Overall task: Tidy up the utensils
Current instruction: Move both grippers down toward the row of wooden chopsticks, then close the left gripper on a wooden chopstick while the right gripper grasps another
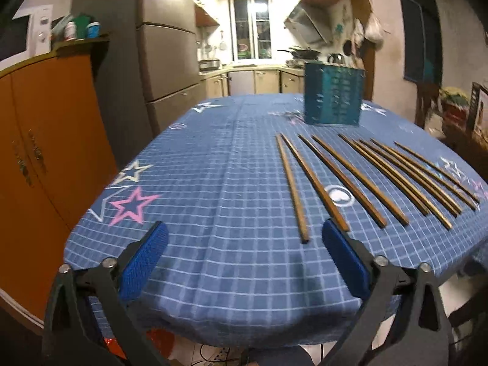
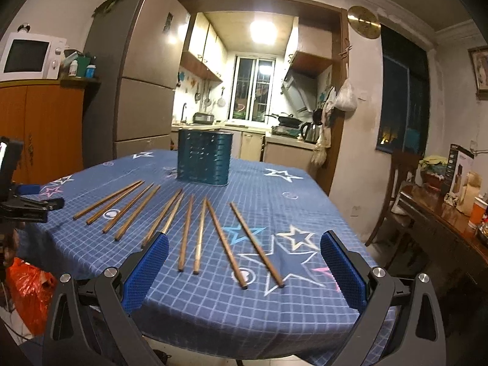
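Several brown wooden chopsticks (image 1: 360, 177) lie side by side on the blue checked tablecloth (image 1: 213, 167); they also show in the right wrist view (image 2: 189, 228). A teal perforated utensil holder (image 1: 334, 94) stands upright behind them, also seen in the right wrist view (image 2: 205, 157). My left gripper (image 1: 244, 244) is open and empty above the near table edge, left of the chopsticks. My right gripper (image 2: 244, 256) is open and empty, hovering just before the near ends of the chopsticks. The left gripper shows at the left edge of the right wrist view (image 2: 33, 204).
An orange cabinet (image 1: 45, 152) with a microwave (image 2: 27, 56) stands left of the table, a fridge (image 1: 164, 61) behind it. A wooden chair (image 2: 399, 189) and side table (image 2: 442, 222) with boxes stand right. A red bag (image 2: 27, 289) lies on the floor.
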